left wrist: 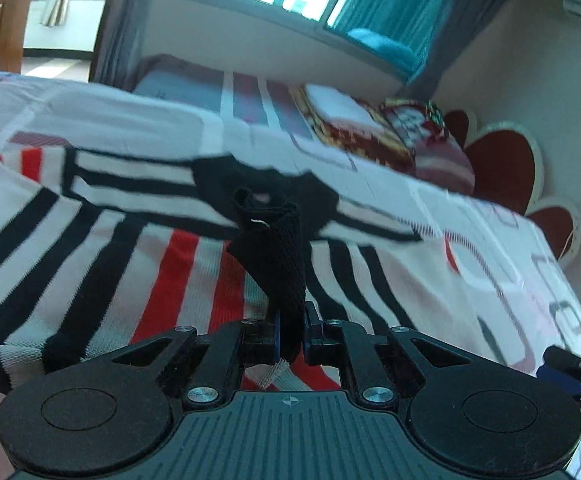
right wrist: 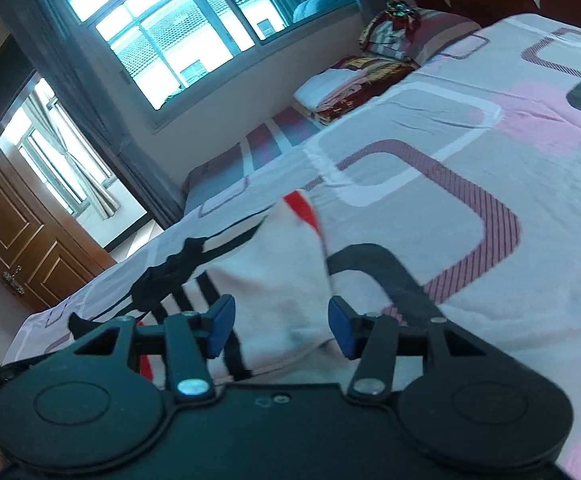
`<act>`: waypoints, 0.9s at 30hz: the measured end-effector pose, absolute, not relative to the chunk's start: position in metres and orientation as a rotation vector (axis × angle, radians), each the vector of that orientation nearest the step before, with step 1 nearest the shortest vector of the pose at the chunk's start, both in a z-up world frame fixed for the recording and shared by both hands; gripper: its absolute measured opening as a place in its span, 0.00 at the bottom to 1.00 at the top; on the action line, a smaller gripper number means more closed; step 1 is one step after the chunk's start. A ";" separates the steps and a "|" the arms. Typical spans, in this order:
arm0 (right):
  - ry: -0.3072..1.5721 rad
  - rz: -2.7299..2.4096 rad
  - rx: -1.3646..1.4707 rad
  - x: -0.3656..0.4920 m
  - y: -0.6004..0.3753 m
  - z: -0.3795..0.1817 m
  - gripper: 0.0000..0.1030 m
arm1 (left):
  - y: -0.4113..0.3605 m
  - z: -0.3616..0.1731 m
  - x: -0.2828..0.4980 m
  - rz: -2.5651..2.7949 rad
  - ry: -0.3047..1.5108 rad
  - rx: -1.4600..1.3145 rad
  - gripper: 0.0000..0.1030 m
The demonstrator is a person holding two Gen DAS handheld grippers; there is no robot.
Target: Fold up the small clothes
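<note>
1. Two grippers work over one striped garment, a white knit with black and red bands that lies spread on the bed sheet
2. The left gripper is clamped tight on a black ribbed strip of the garment, which rises from between its blue pads toward the black neck area
3. From the left wrist view the stripes fan away from the gripper toward the far side of the bed, and a folded band of black and white runs crosswise at the far edge
4. The right gripper has its jaws spread wide with nothing between the blue pads; it hangs just above a plain white part of the garment
5. Only the right wrist view shows the garment's edge beside the bare patterned sheet, plus the wooden door
6. Only the left wrist view shows the pinched strip up close and the heart-shaped red headboard
7. Both views catch the window and the folded bedding stack at the far side of the bed
</note>
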State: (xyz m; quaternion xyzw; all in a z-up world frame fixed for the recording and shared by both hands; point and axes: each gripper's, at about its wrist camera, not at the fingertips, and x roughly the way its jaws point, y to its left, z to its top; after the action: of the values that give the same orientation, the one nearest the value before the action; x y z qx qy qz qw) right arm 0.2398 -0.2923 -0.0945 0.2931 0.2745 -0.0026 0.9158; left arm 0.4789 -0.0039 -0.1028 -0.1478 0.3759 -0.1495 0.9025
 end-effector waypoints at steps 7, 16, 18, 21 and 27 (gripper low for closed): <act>0.581 0.002 0.634 0.242 -0.296 -0.102 0.57 | -0.008 -0.114 0.479 -0.370 0.783 -0.290 0.51; 0.620 0.186 0.569 0.273 -0.240 -0.088 0.61 | 0.076 -0.071 0.389 -0.202 0.648 -0.212 0.62; 0.632 0.234 0.564 0.282 -0.224 -0.090 0.61 | 0.109 -0.074 0.365 -0.067 0.624 -0.175 0.62; 0.659 0.274 0.570 0.299 -0.203 -0.099 0.55 | 0.149 -0.084 0.351 0.028 0.661 -0.208 0.62; 0.749 0.260 0.684 0.329 -0.183 -0.128 0.48 | 0.175 -0.104 0.368 -0.005 0.720 -0.222 0.62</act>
State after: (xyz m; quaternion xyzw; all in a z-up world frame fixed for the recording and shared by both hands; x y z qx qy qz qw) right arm 0.3285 -0.1833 -0.1276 0.3268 0.3578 0.1239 0.8659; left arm 0.3678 0.1753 -0.1038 -0.1084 0.3515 -0.0025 0.9299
